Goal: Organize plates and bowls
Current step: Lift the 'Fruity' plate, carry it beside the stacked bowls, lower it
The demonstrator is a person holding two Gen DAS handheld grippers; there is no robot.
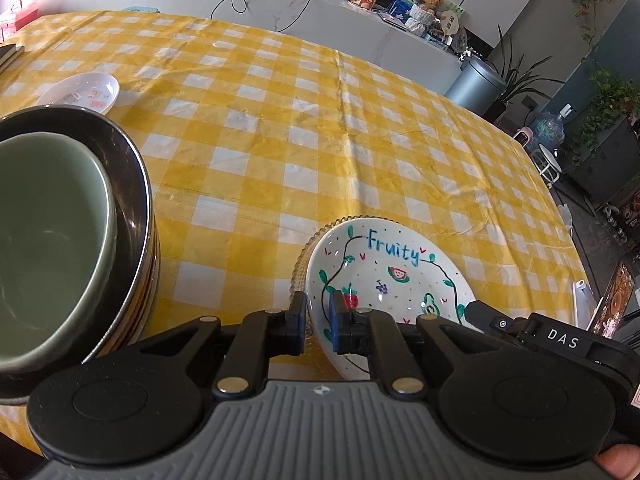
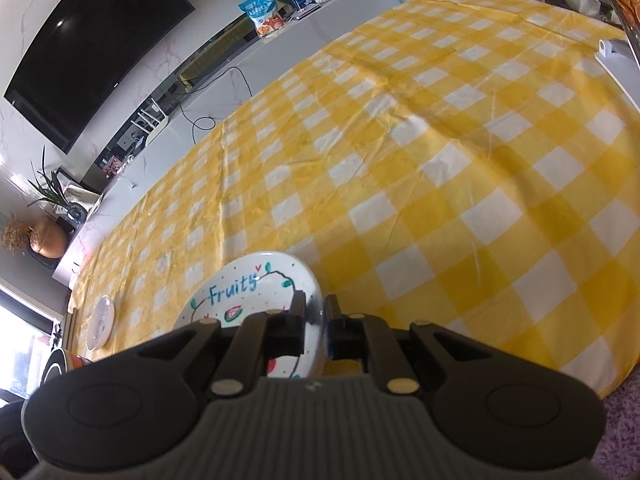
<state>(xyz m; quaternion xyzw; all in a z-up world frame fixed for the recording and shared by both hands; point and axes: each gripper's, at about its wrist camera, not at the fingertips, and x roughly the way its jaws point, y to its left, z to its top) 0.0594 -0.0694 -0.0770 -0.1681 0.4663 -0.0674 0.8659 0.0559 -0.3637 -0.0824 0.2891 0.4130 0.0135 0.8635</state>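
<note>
A white plate painted with fruit and the word "Fruity" (image 1: 392, 276) sits on a clear glass plate with a beaded rim (image 1: 298, 268), near the front of the yellow checked table (image 1: 320, 128). My left gripper (image 1: 318, 316) is shut on the Fruity plate's left rim. My right gripper (image 2: 314, 316) is shut on the right rim of the Fruity plate (image 2: 248, 292); its black body with a "DAS" label (image 1: 560, 338) shows in the left wrist view. To the left stands a stack: a green bowl (image 1: 48, 220) inside a dark metal-rimmed dish (image 1: 138, 184) on more plates.
A small white plate with pictures (image 1: 80, 92) lies at the far left of the table, also visible as a small plate (image 2: 100, 320) in the right wrist view. A screen on a white stand (image 1: 612, 304) sits at the table's right edge. A white counter (image 1: 280, 4) runs behind.
</note>
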